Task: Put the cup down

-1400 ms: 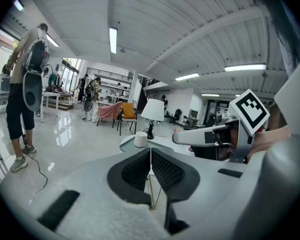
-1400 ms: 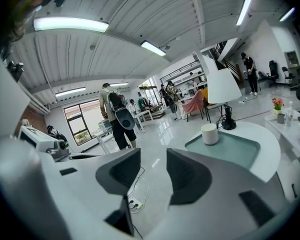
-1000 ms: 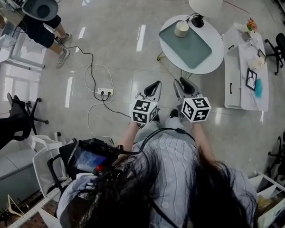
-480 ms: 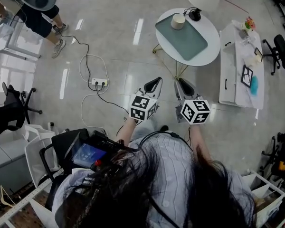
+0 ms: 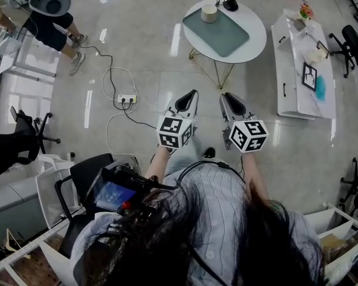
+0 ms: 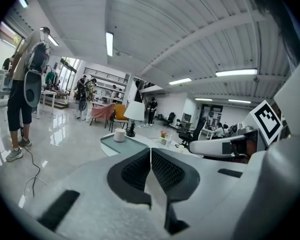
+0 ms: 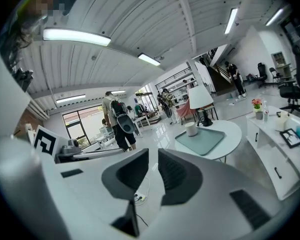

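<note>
The pale cup (image 5: pixel 209 12) stands upright on a green tray (image 5: pixel 221 31) on the round white table (image 5: pixel 255 40), beside a lamp. Both grippers hang over the floor well short of the table, pointing toward it. My left gripper (image 5: pixel 190 95) is shut, its pads touching with nothing between them (image 6: pixel 150 151). My right gripper (image 5: pixel 227 98) has just been closing and is shut on nothing, with only a thin slit left (image 7: pixel 153 159). The cup (image 6: pixel 120 135) shows far ahead in the left gripper view. In the right gripper view the cup (image 7: pixel 191 129) sits at the tray's back corner.
A power strip (image 5: pixel 126 99) with trailing cables lies on the glossy floor to the left. A long white bench (image 5: pixel 298 82) with small items stands right of the table, office chairs beyond. A person (image 5: pixel 48 14) stands at the far left. A monitor on a cart (image 5: pixel 113 192) sits beside me.
The table with the cup has slid up and left in the head view, further from both grippers. The grippers stay side by side in front of me.
</note>
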Action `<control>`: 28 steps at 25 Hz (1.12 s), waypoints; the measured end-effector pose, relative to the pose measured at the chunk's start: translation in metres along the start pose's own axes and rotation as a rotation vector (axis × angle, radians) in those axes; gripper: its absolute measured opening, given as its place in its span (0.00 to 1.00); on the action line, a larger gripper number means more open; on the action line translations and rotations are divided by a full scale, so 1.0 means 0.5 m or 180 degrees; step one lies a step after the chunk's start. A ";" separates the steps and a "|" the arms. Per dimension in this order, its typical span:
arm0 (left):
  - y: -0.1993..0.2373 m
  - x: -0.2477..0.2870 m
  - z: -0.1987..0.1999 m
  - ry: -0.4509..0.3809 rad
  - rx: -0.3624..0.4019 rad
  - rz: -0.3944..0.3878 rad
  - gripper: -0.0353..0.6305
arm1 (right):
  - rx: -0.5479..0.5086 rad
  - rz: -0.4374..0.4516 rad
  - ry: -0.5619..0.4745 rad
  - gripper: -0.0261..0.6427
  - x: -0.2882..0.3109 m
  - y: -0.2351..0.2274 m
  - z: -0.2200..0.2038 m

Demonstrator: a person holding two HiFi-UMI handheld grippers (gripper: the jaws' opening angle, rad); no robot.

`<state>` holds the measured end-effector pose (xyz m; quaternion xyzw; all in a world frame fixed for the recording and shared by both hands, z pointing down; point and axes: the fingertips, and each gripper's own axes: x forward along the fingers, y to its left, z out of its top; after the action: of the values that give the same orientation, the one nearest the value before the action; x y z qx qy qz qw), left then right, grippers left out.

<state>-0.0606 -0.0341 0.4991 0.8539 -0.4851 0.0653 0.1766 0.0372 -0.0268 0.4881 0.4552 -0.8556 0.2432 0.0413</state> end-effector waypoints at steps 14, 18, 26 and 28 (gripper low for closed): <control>-0.160 -0.084 -0.062 0.0008 0.0137 0.0044 0.08 | -0.0060 0.0211 -0.0103 0.13 -0.173 0.022 -0.051; -0.187 -0.100 -0.068 -0.0039 0.0120 0.0039 0.08 | -0.0078 0.0236 -0.0108 0.13 -0.208 0.029 -0.066; -0.216 -0.117 -0.077 -0.0036 0.0169 0.0016 0.08 | -0.0128 0.0286 -0.0091 0.12 -0.236 0.045 -0.080; -0.220 -0.121 -0.078 -0.0050 0.0178 0.0018 0.08 | -0.0137 0.0301 -0.0097 0.12 -0.241 0.050 -0.082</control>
<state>0.0040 0.0804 0.4919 0.8577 -0.4869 0.0726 0.1486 0.0813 0.0951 0.4795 0.4169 -0.8817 0.2194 0.0265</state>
